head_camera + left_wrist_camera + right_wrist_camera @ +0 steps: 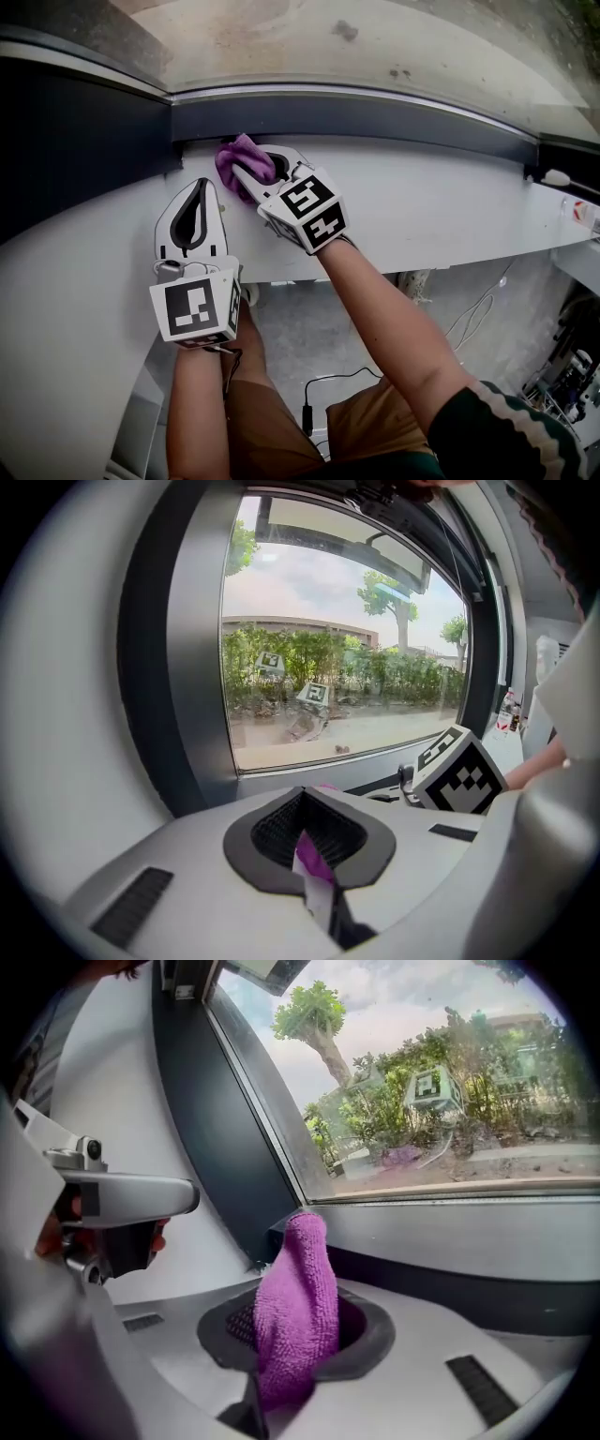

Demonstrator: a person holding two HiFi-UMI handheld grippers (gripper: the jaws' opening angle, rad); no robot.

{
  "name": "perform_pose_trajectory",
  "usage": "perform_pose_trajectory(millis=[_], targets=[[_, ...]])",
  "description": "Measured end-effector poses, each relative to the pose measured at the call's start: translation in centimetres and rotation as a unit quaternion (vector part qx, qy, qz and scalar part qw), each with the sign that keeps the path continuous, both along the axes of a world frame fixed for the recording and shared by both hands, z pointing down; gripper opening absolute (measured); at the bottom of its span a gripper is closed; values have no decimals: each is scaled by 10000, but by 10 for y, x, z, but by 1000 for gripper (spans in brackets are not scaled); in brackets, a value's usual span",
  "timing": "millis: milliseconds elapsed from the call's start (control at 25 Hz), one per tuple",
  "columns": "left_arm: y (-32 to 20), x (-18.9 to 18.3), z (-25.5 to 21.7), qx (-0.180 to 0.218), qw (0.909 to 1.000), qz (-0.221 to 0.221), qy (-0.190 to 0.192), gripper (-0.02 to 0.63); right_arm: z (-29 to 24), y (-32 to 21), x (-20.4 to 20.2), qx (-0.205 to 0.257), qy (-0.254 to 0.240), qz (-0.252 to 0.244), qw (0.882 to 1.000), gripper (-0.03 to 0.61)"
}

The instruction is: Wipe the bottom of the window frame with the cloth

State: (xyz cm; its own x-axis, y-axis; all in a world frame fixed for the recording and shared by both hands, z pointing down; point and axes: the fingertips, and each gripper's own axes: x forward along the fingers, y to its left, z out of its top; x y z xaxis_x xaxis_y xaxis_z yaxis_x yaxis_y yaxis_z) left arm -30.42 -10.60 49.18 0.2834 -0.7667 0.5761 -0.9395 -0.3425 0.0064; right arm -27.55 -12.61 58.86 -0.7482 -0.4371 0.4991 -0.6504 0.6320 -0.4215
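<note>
A purple cloth is bunched in my right gripper, which is shut on it. The cloth presses into the left corner where the white sill meets the dark bottom of the window frame. In the right gripper view the cloth stands up between the jaws and hides the fingertips, just short of the frame's bottom rail. My left gripper rests on the sill just left of the right one, shut, its tips pointing at the frame's left corner; a thin purple-and-white sliver shows in its slit.
The frame's dark left upright rises next to the corner. Small items sit at the sill's far right end. Cables lie on the floor below the sill, beside the person's legs. The sill runs bare to the right.
</note>
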Motion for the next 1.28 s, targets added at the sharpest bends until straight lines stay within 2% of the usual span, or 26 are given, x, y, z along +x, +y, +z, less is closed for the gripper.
perform_pose_trajectory(millis=[480,800,1000,1280], targets=[[-1,49,5,-117,9996,276,18,8,1,0,56,-10,236,187,9995,95],[1,79,6,-77,9979,644,29,8,0,2,87,96,362,435,9984,95],[3,109,3,-18,9956,935,-107,8,2,4,113,124,379,507,9979,95],[15,139,7,-102,9951,984,-44,8,3,10,152,152,486,624,9968,95]])
